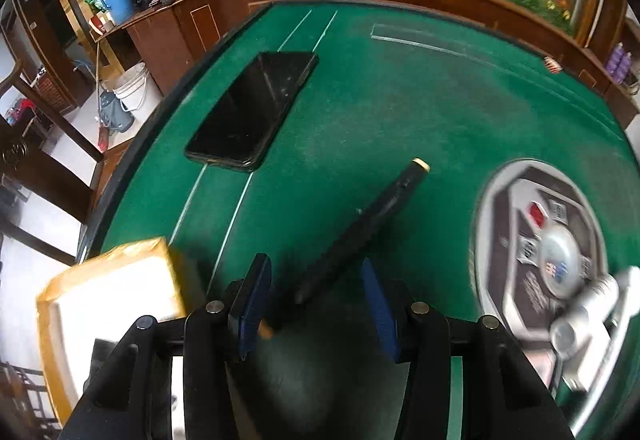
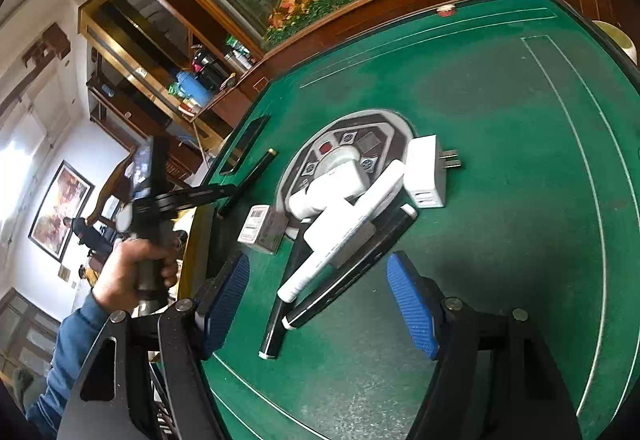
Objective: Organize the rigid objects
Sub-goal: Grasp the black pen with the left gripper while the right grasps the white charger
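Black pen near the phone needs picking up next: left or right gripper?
Left, probably. The left gripper is open with the pen lying between its fingers. The right gripper is open over the pile by the table's centre panel, farther from that pen.

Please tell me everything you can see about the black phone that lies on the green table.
The black phone is a thin, flat slab with rounded corners and a glossy dark screen that faces up, switched off, with faint specks or smudges on the glass. It looks like glass in a dark frame. It lies flat on the green felt table, close to the table's dark edge, across two thin white lines printed on the felt. Nothing else touches it; the black pen lies apart from it.
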{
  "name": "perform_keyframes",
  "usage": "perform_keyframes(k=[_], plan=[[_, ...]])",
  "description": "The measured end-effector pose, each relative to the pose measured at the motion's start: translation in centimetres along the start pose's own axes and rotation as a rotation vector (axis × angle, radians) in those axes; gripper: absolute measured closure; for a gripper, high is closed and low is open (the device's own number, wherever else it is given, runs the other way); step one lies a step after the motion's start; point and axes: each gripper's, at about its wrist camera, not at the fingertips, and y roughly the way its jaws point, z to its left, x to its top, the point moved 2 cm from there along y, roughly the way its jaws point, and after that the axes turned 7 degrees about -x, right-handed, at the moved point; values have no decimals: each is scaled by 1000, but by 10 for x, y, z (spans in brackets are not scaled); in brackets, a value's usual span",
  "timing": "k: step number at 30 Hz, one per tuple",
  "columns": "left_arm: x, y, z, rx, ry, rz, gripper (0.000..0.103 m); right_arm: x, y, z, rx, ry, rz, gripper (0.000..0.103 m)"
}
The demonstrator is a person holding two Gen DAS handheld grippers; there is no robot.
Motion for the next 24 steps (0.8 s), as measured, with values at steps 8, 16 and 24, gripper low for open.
perform_keyframes(k=[8, 16, 24], plan=[[3, 12, -16, -61, -33, 32, 89, 13, -11, -26, -73, 76, -82, 32], [-76, -28, -68, -127, 68, 36, 89, 25, -12, -51, -171, 128, -128, 32], [-176, -80, -101, -156, 167, -63, 89, 30, 15, -43, -217, 42, -87, 40]])
